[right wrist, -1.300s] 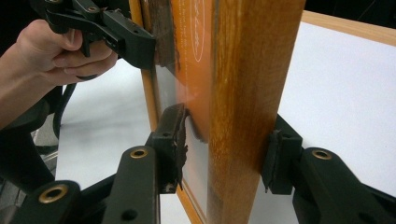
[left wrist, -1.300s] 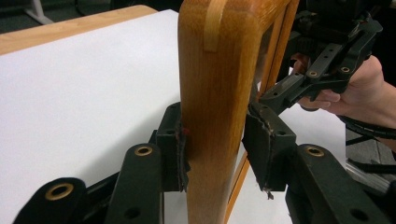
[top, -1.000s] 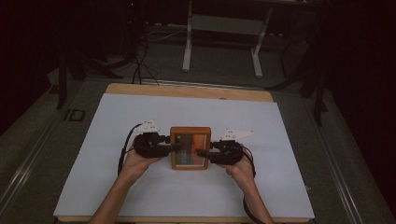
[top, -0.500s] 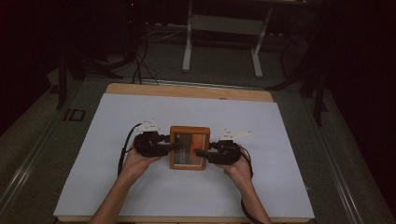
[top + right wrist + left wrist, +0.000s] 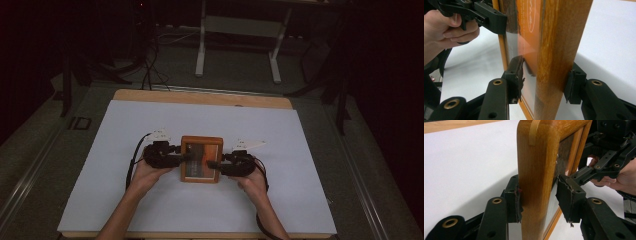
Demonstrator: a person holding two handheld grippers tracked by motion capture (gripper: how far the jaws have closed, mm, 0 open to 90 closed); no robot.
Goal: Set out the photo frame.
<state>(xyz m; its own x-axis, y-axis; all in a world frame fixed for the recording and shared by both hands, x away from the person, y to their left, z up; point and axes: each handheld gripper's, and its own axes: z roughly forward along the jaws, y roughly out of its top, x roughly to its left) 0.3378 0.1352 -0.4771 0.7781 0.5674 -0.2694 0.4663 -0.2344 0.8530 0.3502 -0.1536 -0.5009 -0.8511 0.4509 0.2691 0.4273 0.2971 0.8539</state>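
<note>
- The wooden picture frame sits near the middle of the white sheet that covers the table, between the two grippers; its glass front shows an orange print behind it.
- The left gripper has the frame's left rail between its jaws. In the left gripper view one pad lies against the back of the rail, while the other pad stands a little off the glass side. Its jaws have just been opening, so I judge this grip to be letting go rather than clamped.
- The right gripper straddles the opposite rail. The outer pad touches the wood and the inner pad sits at the glass; it looks like a hold on the frame.
- Progress, as a judgement: the frame appears to be set on or just above the sheet, roughly square to the table edge. What seems left is for both grippers to release and draw away sideways.
- Around: the sheet is bare apart from the frame and the hands. A strip of wooden tabletop shows at the far edge, and beyond it a dark floor with a stand's legs and cables.
- Nothing stands in the way; the trailing gripper cable lies clear of the frame.
</note>
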